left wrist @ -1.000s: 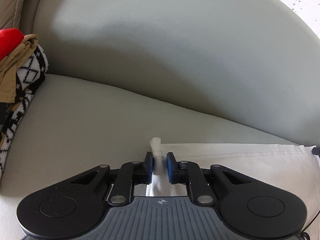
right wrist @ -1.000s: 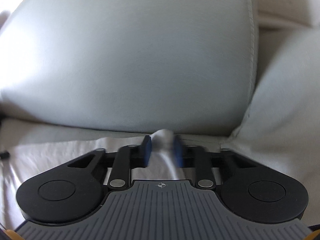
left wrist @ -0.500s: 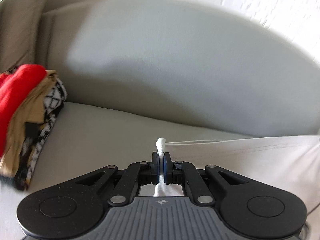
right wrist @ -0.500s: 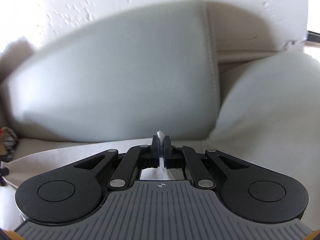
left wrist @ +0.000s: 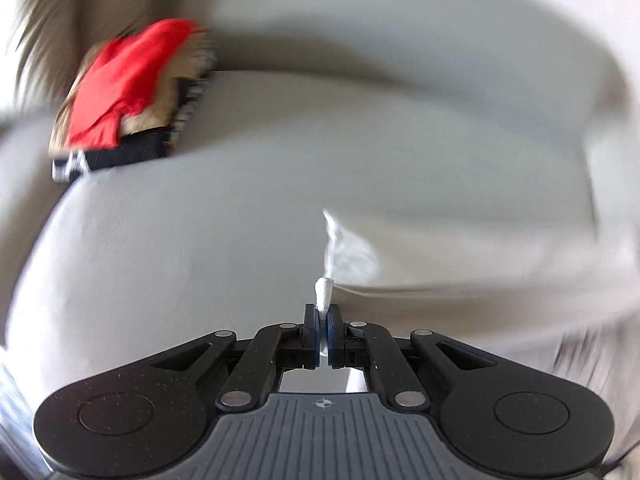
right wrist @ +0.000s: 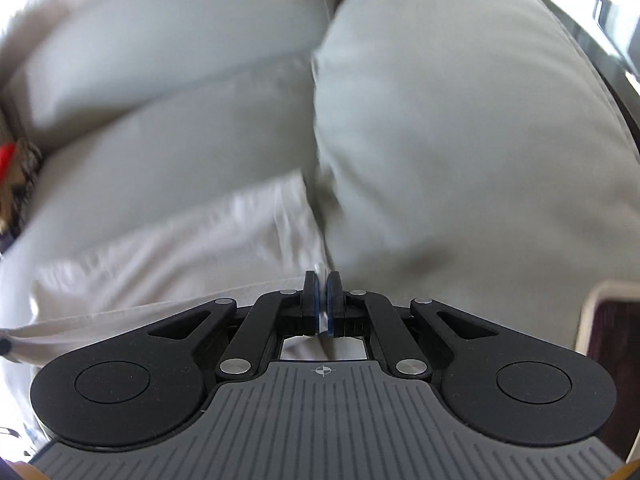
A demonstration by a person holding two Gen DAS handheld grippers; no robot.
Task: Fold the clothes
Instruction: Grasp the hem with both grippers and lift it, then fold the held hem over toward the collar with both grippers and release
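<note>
Left hand-held gripper (left wrist: 323, 312): clamped on white cloth (left wrist: 460, 264) corner. Right hand-held gripper (right wrist: 322, 280): clamped on same cloth. Sofa (left wrist: 200, 240) beneath; clothes pile (left wrist: 128, 88) far ahead-left.

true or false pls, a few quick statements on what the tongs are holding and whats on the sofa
1. The left tongs are shut on the white garment. True.
2. The right tongs stand wide open. False: they are shut on the white garment's edge.
3. A red garment tops the pile of clothes at upper left in the left wrist view. True.
4. The white garment lies on a wooden table. False: it is on the grey sofa.
</note>
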